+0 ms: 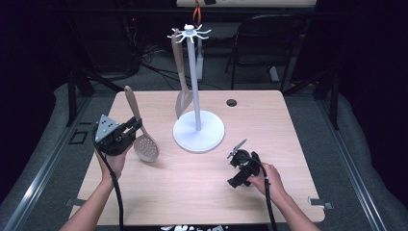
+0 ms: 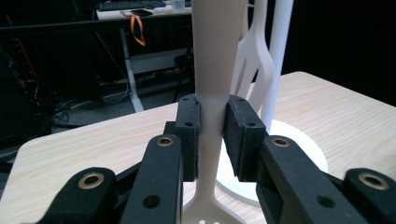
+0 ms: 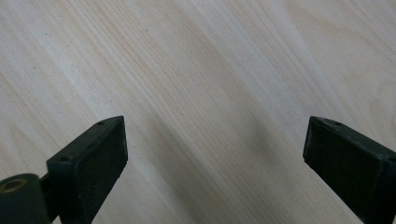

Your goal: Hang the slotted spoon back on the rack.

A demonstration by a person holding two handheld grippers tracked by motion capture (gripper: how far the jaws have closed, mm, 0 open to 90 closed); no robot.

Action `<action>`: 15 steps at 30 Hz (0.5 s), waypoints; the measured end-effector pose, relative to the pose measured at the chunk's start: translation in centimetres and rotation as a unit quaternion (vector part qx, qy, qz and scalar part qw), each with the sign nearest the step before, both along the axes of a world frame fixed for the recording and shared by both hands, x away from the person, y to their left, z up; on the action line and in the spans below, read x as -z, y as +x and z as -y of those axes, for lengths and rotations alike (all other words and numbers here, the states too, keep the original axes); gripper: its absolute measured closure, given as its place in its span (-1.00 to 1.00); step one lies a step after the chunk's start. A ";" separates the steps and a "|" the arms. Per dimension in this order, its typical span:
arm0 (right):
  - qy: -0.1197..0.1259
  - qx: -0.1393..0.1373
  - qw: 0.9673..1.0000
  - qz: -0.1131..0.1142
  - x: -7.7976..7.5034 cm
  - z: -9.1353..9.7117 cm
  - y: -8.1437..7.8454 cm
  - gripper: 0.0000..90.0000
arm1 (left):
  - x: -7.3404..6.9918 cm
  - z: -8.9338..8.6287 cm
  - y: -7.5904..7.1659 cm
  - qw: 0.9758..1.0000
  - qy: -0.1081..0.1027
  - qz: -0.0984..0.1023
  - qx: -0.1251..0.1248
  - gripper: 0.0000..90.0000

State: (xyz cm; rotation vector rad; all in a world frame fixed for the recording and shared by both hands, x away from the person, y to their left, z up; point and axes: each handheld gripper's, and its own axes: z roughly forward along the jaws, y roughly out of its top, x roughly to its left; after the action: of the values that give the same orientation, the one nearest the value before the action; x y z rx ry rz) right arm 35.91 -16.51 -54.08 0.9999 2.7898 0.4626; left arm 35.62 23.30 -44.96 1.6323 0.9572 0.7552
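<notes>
A beige slotted spoon (image 1: 138, 126) stands nearly upright over the left of the table, bowl down and handle up. My left gripper (image 1: 132, 126) is shut on its handle (image 2: 212, 107), and both pads press against it in the left gripper view. The white rack (image 1: 197, 96) rises on a round base at the table's middle. A beige spatula (image 1: 181, 79) hangs from one of its top hooks; in the left gripper view it is the spatula (image 2: 252, 60) just behind the held handle. My right gripper (image 1: 238, 150) rests low at the right, jaws wide apart over bare wood (image 3: 210, 93).
The wooden table (image 1: 159, 192) has a round cable hole (image 1: 232, 102) at the back right. A black chair (image 1: 269, 43) stands behind the table. Cables trail from both grippers toward the front edge.
</notes>
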 end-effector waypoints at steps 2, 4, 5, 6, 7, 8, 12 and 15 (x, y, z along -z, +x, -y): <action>-0.003 -0.002 1.000 -0.002 0.0 0.1 0.1 -0.86 | -0.2 0.2 0.1 1.000 0.002 0.000 0.005 0.70; 0.003 0.004 1.000 0.001 0.0 0.2 0.0 -0.86 | -0.3 0.5 0.1 1.000 0.003 0.001 0.009 0.70; 0.000 0.003 1.000 0.000 0.0 0.2 0.1 -0.87 | -0.4 0.6 0.1 1.000 0.003 0.002 0.013 0.70; 0.000 0.004 1.000 0.000 0.0 0.2 0.1 -0.86 | -0.5 0.7 0.2 1.000 0.003 0.003 0.015 0.70; 0.000 0.003 1.000 -0.001 0.0 0.2 0.1 -0.87 | -0.6 0.8 0.2 1.000 0.004 0.003 0.017 0.70; -0.001 0.003 1.000 -0.001 0.1 0.2 0.1 -0.87 | -0.6 1.0 0.2 1.000 0.003 0.003 0.020 0.70; 0.000 0.003 1.000 -0.001 0.1 0.3 0.1 -0.86 | -0.9 1.5 0.5 1.000 0.007 0.003 0.030 0.70; -0.002 0.003 1.000 -0.002 0.1 0.3 0.1 -0.86 | -1.2 2.0 0.9 0.999 0.008 0.000 0.037 0.70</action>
State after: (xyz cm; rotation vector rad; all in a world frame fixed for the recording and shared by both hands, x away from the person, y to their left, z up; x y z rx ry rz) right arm 35.96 -16.78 -54.19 1.0104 2.7884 0.4561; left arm 36.50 21.27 -43.75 1.6714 0.8879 0.7142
